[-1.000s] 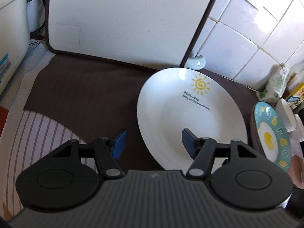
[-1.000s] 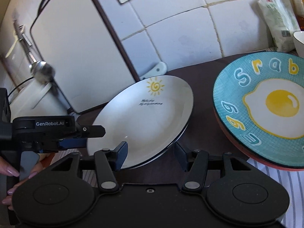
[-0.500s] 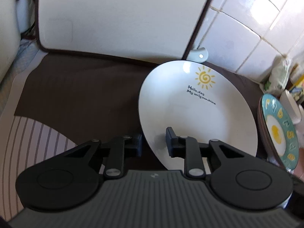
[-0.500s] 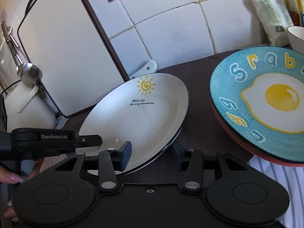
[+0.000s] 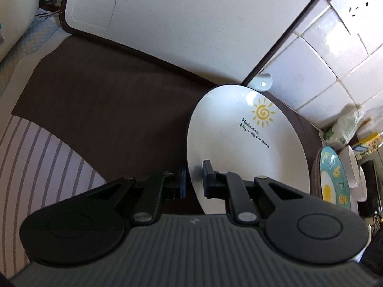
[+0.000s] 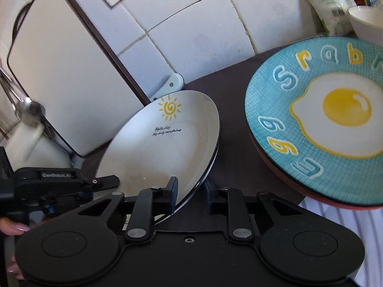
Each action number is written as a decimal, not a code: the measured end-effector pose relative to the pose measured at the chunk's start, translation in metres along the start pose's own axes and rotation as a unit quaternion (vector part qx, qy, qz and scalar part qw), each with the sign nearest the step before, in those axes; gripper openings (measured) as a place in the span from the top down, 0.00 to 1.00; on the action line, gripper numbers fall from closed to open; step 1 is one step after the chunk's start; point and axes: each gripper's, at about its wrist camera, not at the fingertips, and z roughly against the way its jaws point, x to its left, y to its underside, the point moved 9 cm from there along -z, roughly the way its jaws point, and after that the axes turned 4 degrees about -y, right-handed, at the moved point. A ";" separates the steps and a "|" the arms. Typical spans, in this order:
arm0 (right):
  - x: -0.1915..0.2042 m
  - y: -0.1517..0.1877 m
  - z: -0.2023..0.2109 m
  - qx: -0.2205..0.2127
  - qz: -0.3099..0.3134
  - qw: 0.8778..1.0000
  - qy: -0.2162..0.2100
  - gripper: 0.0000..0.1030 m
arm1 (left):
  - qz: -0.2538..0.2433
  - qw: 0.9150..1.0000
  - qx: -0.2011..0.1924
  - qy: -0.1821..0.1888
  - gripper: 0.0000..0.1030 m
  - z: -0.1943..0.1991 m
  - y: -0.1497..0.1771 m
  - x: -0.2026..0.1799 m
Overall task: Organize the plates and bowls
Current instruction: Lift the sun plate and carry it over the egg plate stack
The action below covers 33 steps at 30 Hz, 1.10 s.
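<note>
A white plate (image 5: 239, 157) with a yellow sun and dark lettering lies tilted on the brown mat (image 5: 107, 110). My left gripper (image 5: 194, 179) is shut on its near left rim, one pad on each face. In the right wrist view the same plate (image 6: 162, 148) has its near edge between the fingers of my right gripper (image 6: 191, 190), whose jaws are closing; a small gap still shows at the right finger. The left gripper (image 6: 109, 182) is at the plate's left rim there. A blue fried-egg plate (image 6: 335, 119) rests on a red-brown plate at the right.
A white cutting board (image 5: 179, 24) leans on the tiled wall behind. A ladle (image 6: 31, 110) and white pot (image 6: 31, 148) stand at the left. A white bowl (image 6: 366, 21) and a bag (image 6: 328, 2) sit beyond the egg plate. A striped cloth (image 5: 36, 155) covers the near left.
Both grippers' jaws have drawn together around the white plate's rim. The left one has come to pinch it and moved in closer. The plate now stands more tilted.
</note>
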 end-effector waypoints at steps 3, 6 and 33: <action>0.008 0.003 -0.001 0.009 0.055 0.998 0.012 0.72 | -0.007 1.000 -0.002 -0.009 0.89 0.007 0.003 0.001; 0.003 0.002 0.002 0.015 0.045 0.999 -0.003 0.71 | -0.014 1.000 0.003 -0.023 0.89 0.010 0.009 -0.002; -0.037 -0.019 0.156 -0.044 0.060 0.997 0.019 0.71 | -0.095 0.995 -0.001 0.026 0.88 0.067 0.055 -0.137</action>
